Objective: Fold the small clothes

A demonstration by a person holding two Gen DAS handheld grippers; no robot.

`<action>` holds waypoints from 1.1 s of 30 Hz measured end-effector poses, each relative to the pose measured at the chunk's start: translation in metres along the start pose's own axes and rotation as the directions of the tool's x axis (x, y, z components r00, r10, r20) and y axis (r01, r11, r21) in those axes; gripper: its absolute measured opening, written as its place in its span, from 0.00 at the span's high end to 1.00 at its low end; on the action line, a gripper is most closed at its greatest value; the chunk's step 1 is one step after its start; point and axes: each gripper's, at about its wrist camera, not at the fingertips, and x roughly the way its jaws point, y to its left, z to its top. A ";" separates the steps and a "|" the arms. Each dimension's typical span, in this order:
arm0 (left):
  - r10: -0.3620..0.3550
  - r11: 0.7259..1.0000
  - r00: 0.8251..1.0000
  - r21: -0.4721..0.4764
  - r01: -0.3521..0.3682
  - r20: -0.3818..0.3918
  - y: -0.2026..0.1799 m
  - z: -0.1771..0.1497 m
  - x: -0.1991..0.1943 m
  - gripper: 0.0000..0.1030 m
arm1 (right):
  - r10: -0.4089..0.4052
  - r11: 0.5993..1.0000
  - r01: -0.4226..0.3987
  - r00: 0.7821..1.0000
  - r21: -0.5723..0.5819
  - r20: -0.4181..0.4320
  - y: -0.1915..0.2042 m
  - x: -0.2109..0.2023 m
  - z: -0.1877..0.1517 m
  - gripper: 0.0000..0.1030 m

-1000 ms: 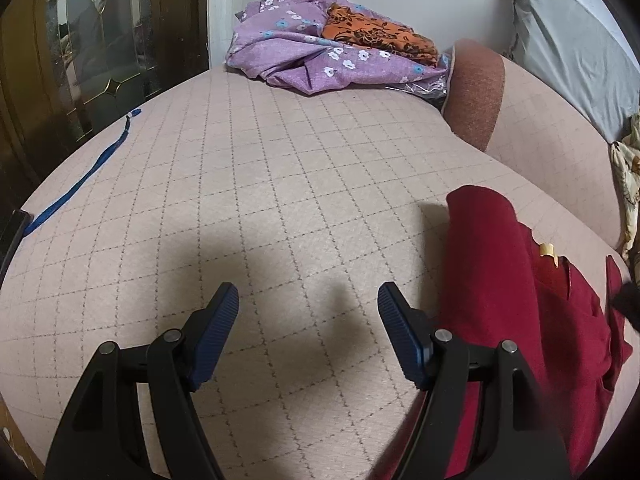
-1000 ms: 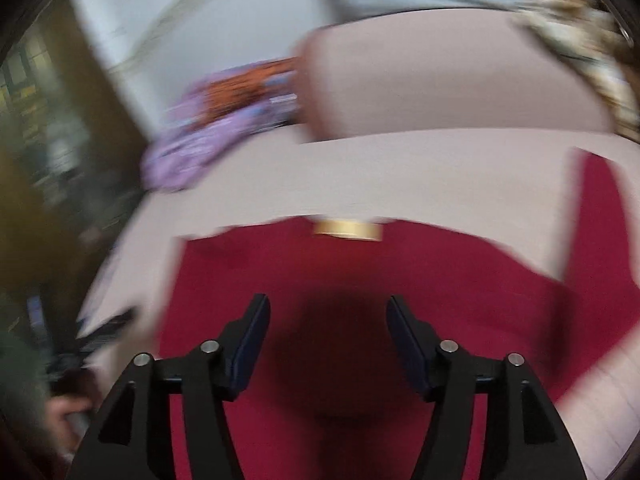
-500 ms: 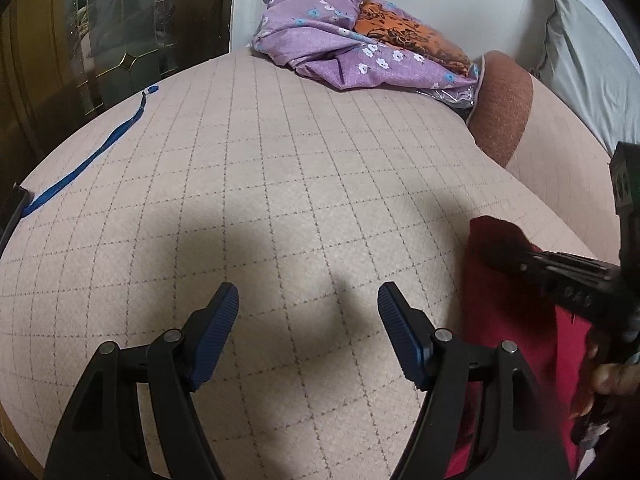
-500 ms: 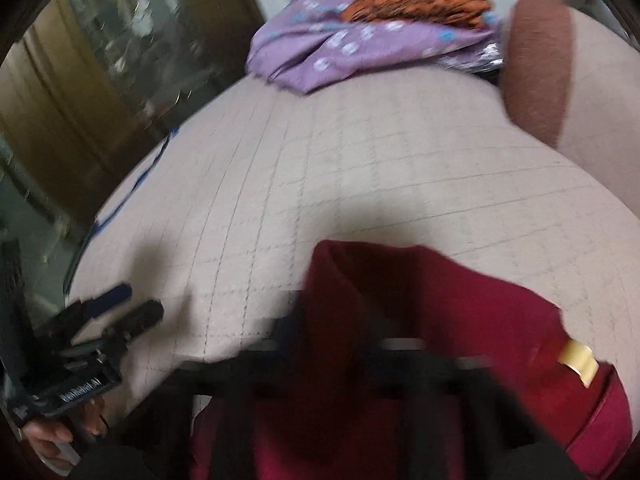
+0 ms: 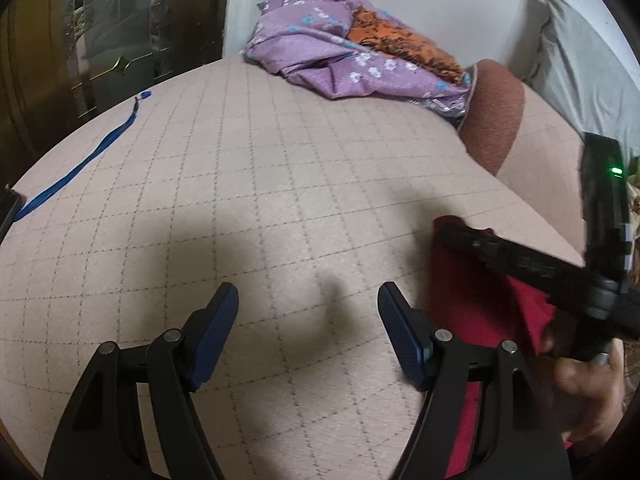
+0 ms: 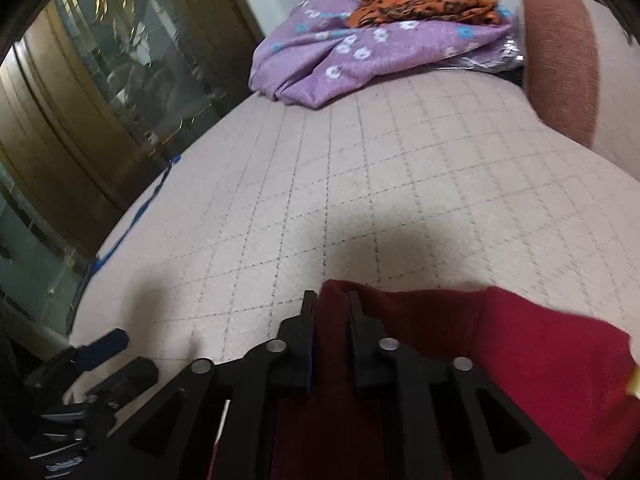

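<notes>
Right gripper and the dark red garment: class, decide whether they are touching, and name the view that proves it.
Touching. In the right wrist view the right gripper has a fold of the red garment between its fingers, cloth against both pads, though the jaws are opening.

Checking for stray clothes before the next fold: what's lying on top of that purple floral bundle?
An orange-and-black patterned cloth rests on the purple floral bundle. Shiny plastic pokes from beneath its right edge; anything else under it is covered.

Beige quilted bed (image 5: 280, 184) carries: red garment (image 6: 552, 364) near edge, purple floral cloth (image 5: 332, 68) far end, blue strap (image 5: 80, 168) left, rust bolster (image 5: 492, 120).
</notes>
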 end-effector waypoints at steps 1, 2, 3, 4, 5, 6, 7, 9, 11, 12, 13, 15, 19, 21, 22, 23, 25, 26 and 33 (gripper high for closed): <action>-0.016 1.000 1.000 0.004 0.016 0.006 -0.002 0.000 -0.002 0.30 | 0.000 1.000 0.000 1.000 0.009 0.017 -0.002 -0.012 -0.002 0.65; -0.028 1.000 1.000 0.008 0.027 0.009 -0.003 0.000 -0.003 0.30 | -0.012 1.000 0.012 0.999 0.004 0.049 -0.002 -0.028 -0.005 0.62; -0.040 0.999 0.999 0.011 0.040 0.013 -0.006 0.000 -0.005 0.30 | -0.033 0.999 0.033 0.997 -0.008 0.073 -0.002 -0.041 -0.010 0.59; -0.063 0.998 0.998 0.020 0.063 0.018 -0.010 -0.001 -0.006 0.29 | -0.072 0.997 0.074 0.992 -0.025 0.100 -0.002 -0.058 -0.018 0.59; -0.079 0.996 0.997 0.031 0.079 0.017 -0.014 -0.001 -0.007 0.28 | -0.096 0.994 0.100 0.989 -0.032 0.111 -0.002 -0.065 -0.022 0.59; -0.098 0.994 0.995 0.047 0.097 0.011 -0.019 -0.003 -0.007 0.28 | -0.114 0.992 0.119 0.987 -0.038 0.116 -0.003 -0.072 -0.029 0.59; -0.110 0.992 0.994 0.066 0.109 0.006 -0.025 -0.005 -0.007 0.28 | -0.121 0.991 0.126 0.987 -0.041 0.105 -0.004 -0.075 -0.034 0.61; -0.117 0.987 0.993 0.109 0.116 0.001 -0.036 -0.008 -0.006 0.28 | -0.139 0.989 0.142 0.988 -0.049 0.060 -0.005 -0.070 -0.042 0.65; -0.083 0.982 0.997 0.172 0.083 -0.007 -0.049 -0.013 -0.002 0.27 | -0.153 0.986 0.153 0.988 -0.069 0.010 -0.005 -0.058 -0.051 0.72; -0.034 0.978 0.999 0.207 0.036 -0.014 -0.054 -0.015 0.003 0.27 | -0.162 0.984 0.161 0.987 -0.082 -0.007 -0.004 -0.052 -0.055 0.73; 0.015 0.973 1.000 0.233 -0.009 -0.024 -0.057 -0.018 0.009 0.27 | -0.188 0.978 0.186 0.982 -0.093 -0.012 -0.005 -0.046 -0.058 0.74; 0.082 0.964 0.995 0.258 -0.066 -0.050 -0.057 -0.022 0.020 0.27 | -0.272 0.958 0.270 0.962 -0.098 -0.013 -0.013 -0.040 -0.065 0.75; 0.116 0.970 0.989 0.225 -0.093 -0.090 -0.046 -0.020 0.030 0.26 | -0.238 0.971 0.238 0.971 -0.026 0.002 -0.024 -0.056 -0.064 0.70; 0.132 0.968 0.987 0.228 -0.109 -0.086 -0.046 -0.021 0.031 0.26 | -0.216 0.976 0.216 0.975 -0.004 0.046 -0.029 -0.077 -0.069 0.67; 0.133 0.967 0.987 0.229 -0.111 -0.085 -0.046 -0.021 0.030 0.26 | -0.233 0.972 0.234 0.970 -0.007 0.071 -0.034 -0.090 -0.073 0.58; 0.134 0.967 0.987 0.229 -0.111 -0.084 -0.046 -0.022 0.030 0.26 | -0.261 0.965 0.262 0.962 -0.010 0.082 -0.037 -0.098 -0.076 0.52; 0.129 0.968 0.988 0.227 -0.107 -0.084 -0.047 -0.022 0.029 0.26 | -0.332 0.942 0.336 0.939 -0.024 0.093 -0.051 -0.115 -0.082 0.45; 0.124 0.970 0.989 0.219 -0.103 -0.080 -0.046 -0.022 0.027 0.26 | -0.360 0.931 0.364 0.929 -0.027 0.086 -0.059 -0.119 -0.083 0.45; -0.032 0.990 0.999 0.139 0.030 0.014 -0.044 -0.012 0.001 0.26 | -0.485 0.872 0.475 0.872 0.120 0.071 -0.125 -0.184 -0.106 0.45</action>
